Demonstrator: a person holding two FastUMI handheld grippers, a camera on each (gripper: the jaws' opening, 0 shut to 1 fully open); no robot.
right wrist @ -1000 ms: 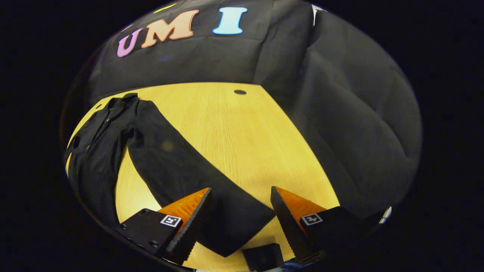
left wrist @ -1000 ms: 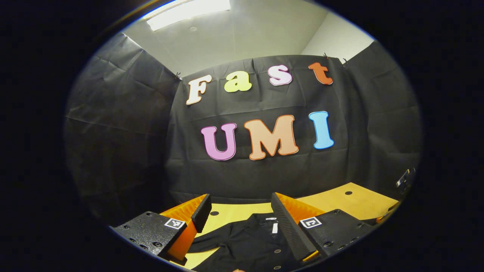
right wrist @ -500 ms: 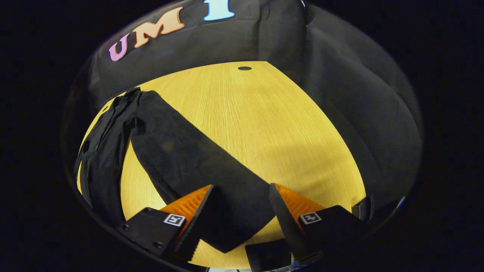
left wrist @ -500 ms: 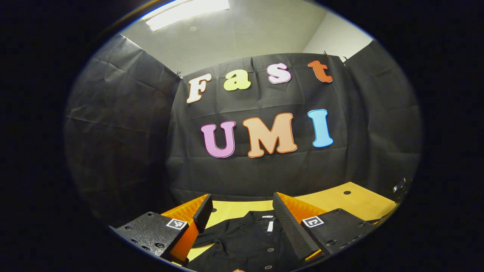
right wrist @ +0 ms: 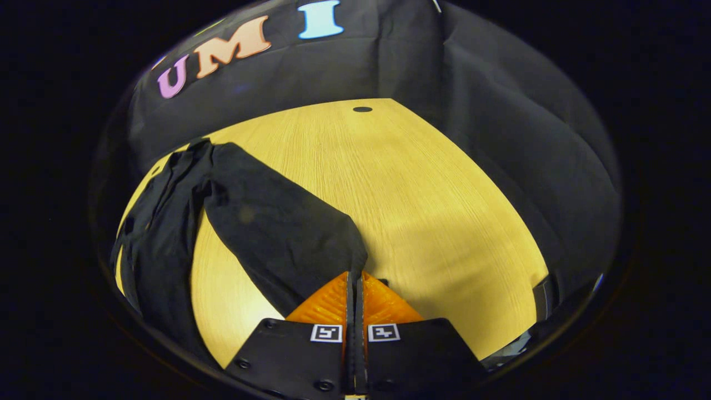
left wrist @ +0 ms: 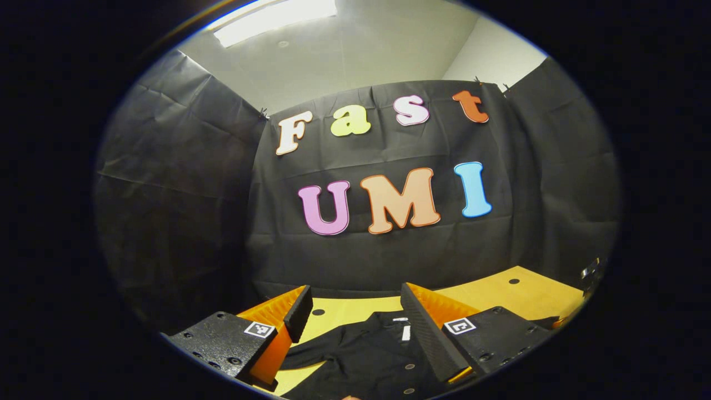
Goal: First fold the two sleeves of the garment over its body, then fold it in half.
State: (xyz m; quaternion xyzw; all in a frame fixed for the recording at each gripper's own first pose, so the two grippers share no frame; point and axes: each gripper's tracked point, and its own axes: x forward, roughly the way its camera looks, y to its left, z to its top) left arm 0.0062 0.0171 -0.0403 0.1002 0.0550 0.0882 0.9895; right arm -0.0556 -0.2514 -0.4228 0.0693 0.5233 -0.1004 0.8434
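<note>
Jaws of my right gripper (right wrist: pixel 354 278) are pinched together on the cuff of the sleeve (right wrist: pixel 278 228), low in the frame, so I can carry it over the garment (right wrist: pixel 158 222) lying left on the table (right wrist: pixel 422 189), while my left gripper (left wrist: pixel 355 319) hovers agape, holding nothing, above the collar.

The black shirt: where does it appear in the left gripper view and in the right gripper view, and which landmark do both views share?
Left gripper view: the black shirt lies at the bottom centre, between the open left claw.
Right gripper view: it lies at the left, its sleeve running down to the shut right claw.
Shared landmark: the yellow wooden table with a dark hole.
</note>
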